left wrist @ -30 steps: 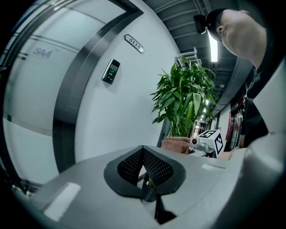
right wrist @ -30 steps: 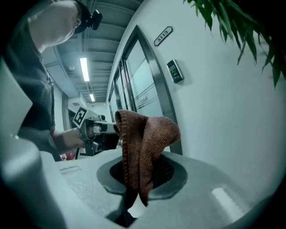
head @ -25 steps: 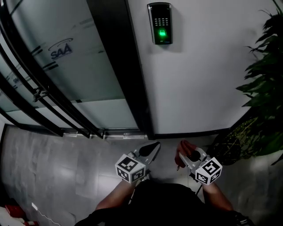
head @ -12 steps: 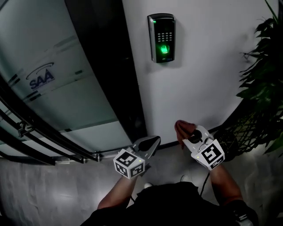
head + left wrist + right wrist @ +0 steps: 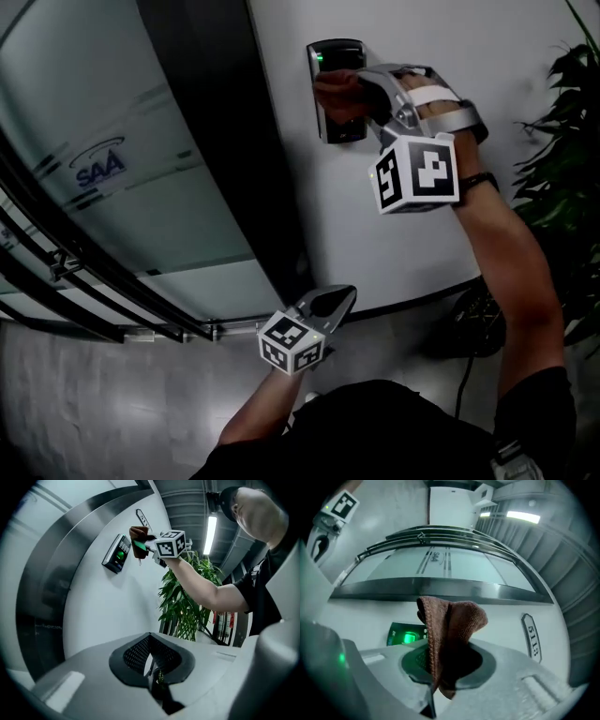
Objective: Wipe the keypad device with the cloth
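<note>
Step in hand, as I judged it: bringing cloth to device, wiping stroke about to begin or just beginning. The right tool (image 5: 367, 90) was held up at wall height, jaws clamped on a brown cloth (image 5: 451, 629) that stood out in a bunched fold past the tips. The keypad device (image 5: 117, 554) was mounted on the white wall (image 5: 441, 234), green sensor lit. The cloth sat just in front of its face, covering part of it from the head view. Whether the fabric actually touched, I couldn't tell; from the left gripper view it looked just off the surface. Next move probably called for pressing the fold flat against the face and dragging it along the keys and sensor, light enough not to push buttons. The left tool (image 5: 325, 306) hung low near the person's waist, jaws together, nothing between them, taking no part. Around: a frosted glass door (image 5: 122, 197) with dark frame left of the device, a leafy plant (image 5: 562, 141) to the right, a small number plate (image 5: 533, 637) on the wall. Nothing stood between cloth and device; the plant's leaves were near the raised arm, a likely brush risk only.
</note>
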`<state>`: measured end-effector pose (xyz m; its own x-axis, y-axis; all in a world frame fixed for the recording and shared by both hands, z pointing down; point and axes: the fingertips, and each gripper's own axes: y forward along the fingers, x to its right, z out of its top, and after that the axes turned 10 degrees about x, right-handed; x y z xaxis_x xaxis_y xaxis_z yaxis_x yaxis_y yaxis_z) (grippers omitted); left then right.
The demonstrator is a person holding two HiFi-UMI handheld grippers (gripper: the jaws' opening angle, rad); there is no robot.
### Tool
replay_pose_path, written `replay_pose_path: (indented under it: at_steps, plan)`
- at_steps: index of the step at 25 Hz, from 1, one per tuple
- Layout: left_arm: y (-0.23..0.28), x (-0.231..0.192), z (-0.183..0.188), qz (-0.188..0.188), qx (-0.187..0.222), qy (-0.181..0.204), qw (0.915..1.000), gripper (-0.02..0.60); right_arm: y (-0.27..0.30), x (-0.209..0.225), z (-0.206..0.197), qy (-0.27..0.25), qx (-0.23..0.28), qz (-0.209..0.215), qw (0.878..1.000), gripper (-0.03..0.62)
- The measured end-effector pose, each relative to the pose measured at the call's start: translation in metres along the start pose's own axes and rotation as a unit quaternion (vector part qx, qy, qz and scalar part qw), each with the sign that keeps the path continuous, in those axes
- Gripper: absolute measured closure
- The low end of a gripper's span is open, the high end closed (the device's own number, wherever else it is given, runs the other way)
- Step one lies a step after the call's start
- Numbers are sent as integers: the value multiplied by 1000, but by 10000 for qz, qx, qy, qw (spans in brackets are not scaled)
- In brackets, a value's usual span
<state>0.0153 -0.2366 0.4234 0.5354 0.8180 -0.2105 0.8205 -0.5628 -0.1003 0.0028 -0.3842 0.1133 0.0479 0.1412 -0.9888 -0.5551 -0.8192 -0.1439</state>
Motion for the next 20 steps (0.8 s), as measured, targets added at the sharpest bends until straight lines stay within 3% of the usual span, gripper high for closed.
replay_pose_path:
  at_steps: [6, 12, 20]
  plan:
    - [-13, -4, -6, 196, -20, -102, 9998, 565, 44, 39, -3, -310, -181, -318, 9988, 545]
    - [-16, -4, -7, 213, -43, -116, 9997, 565, 51, 32, -7, -461, -272, -482, 9974, 546]
    - [-16, -4, -6, 131, -39, -148, 9998, 565, 44, 2, -4, -377, -290, -272, 9985, 546]
